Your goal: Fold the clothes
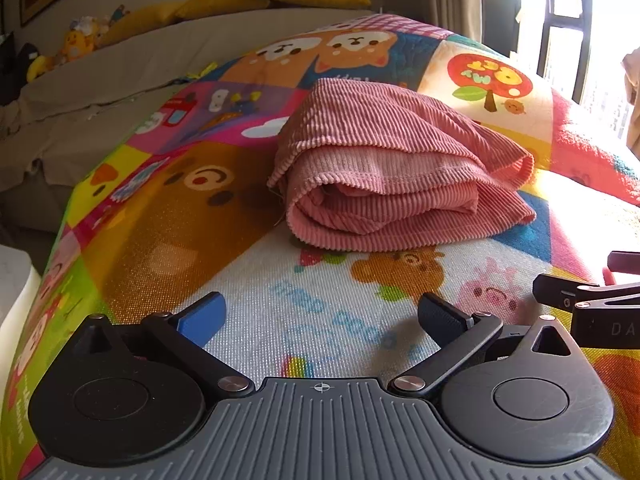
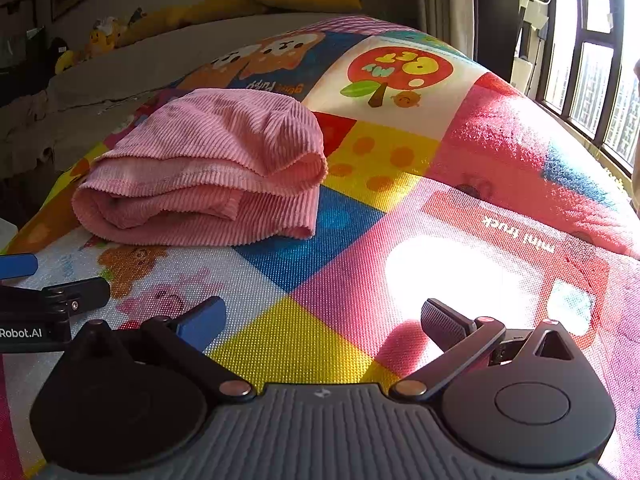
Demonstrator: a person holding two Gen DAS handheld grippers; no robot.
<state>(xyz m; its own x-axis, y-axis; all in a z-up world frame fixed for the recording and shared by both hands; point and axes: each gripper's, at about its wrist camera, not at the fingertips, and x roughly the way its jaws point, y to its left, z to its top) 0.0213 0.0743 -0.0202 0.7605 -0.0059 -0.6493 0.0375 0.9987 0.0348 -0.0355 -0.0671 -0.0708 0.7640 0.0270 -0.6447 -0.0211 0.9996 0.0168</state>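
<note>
Left gripper (image 1: 320,312): its two fingers stand wide apart and hold nothing; it hovers low over the play mat (image 1: 168,216), in front of the pink garment (image 1: 392,168) and apart from it.
Pink garment: a ribbed pink cloth folded into a thick bundle, it lies on the mat, a little left of the red apple picture (image 2: 400,70).
Long axis of garment: it runs left to right across both views; the rolled fold faces the grippers, and the loose open edges point to the right, toward the window side.
Right gripper (image 2: 322,316): also spread wide and empty, over the mat to the right of the garment and nearer to the cameras.
Risk one: the top layer sits puffed and uneven at the garment's right end; a push there could, I think, open the fold again.
Risk two: pinching only one layer may drag the bundle over the mat and spoil its shape.
Risk three: the two grippers are close beside each other and may collide if both reach for the garment.
</note>
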